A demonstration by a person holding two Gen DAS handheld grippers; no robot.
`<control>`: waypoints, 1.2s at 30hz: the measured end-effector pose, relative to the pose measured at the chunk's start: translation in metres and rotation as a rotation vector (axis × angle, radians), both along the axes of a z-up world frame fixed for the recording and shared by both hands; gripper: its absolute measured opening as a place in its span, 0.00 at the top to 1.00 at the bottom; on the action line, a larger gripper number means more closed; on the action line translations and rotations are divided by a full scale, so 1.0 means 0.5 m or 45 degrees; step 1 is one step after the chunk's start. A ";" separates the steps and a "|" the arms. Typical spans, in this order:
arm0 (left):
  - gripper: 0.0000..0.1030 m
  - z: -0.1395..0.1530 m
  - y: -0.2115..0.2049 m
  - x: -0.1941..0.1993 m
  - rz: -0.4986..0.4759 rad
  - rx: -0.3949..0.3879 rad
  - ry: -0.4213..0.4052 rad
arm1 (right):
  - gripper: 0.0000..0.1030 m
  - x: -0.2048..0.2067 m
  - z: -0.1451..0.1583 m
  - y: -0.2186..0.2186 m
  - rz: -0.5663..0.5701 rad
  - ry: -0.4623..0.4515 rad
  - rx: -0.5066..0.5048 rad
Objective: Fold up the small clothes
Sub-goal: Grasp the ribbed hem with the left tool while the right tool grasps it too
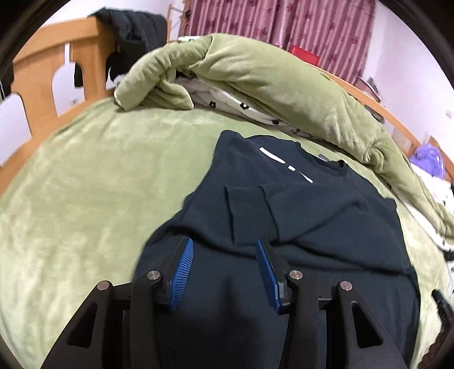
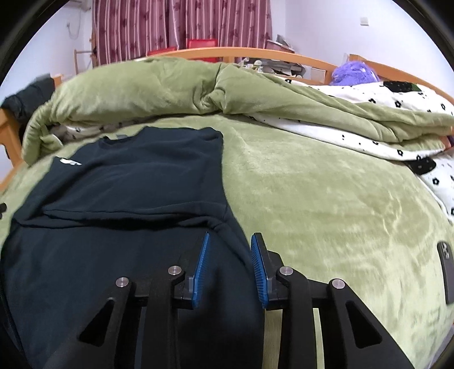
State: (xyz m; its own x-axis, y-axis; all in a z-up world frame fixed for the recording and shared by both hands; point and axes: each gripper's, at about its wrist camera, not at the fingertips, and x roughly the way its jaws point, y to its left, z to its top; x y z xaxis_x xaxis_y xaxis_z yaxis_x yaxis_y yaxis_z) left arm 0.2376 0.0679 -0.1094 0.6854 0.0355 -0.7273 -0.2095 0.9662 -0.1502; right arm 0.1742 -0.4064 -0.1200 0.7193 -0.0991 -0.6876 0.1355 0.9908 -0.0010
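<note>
My left gripper (image 1: 224,244): jaws apart over dark shirt (image 1: 298,215)
My right gripper (image 2: 229,239): jaws apart, straddling shirt's edge on green blanket (image 2: 312,198)

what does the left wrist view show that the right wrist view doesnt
Only the left wrist view shows the wooden headboard with dark clothing draped over it, plus the full white stripe print on the shirt.

Only the right wrist view shows the phone lying on the green bed cover and the right gripper, open at the shirt's side edge.

Both show the navy shirt with sleeves folded in, the bunched green quilt and the curtain. The left gripper is open over the shirt.
</note>
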 end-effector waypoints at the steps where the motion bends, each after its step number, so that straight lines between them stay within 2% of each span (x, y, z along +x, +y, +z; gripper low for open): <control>1: 0.58 0.007 0.004 -0.022 -0.015 0.007 -0.007 | 0.71 -0.019 0.006 0.004 -0.004 -0.005 -0.012; 8: 0.58 0.015 0.023 -0.109 -0.078 0.047 0.006 | 0.70 -0.139 0.026 0.019 -0.028 0.020 -0.012; 16: 0.57 0.024 0.042 -0.192 -0.124 0.014 -0.008 | 0.70 -0.248 0.044 0.007 -0.099 0.061 0.111; 19: 0.53 0.016 0.052 -0.226 -0.140 0.012 -0.008 | 0.61 -0.273 0.039 0.012 -0.082 0.077 0.128; 22: 0.48 -0.002 0.069 -0.259 -0.135 0.027 -0.012 | 0.60 -0.293 0.017 0.023 -0.045 0.113 0.127; 27: 0.46 -0.059 0.095 -0.297 -0.150 0.018 0.036 | 0.60 -0.312 -0.035 0.036 0.004 0.159 0.131; 32: 0.46 -0.131 0.114 -0.307 -0.196 -0.117 0.119 | 0.60 -0.323 -0.080 0.039 0.002 0.209 0.157; 36: 0.46 -0.156 0.101 -0.304 -0.246 -0.146 0.136 | 0.60 -0.327 -0.098 0.040 -0.008 0.233 0.166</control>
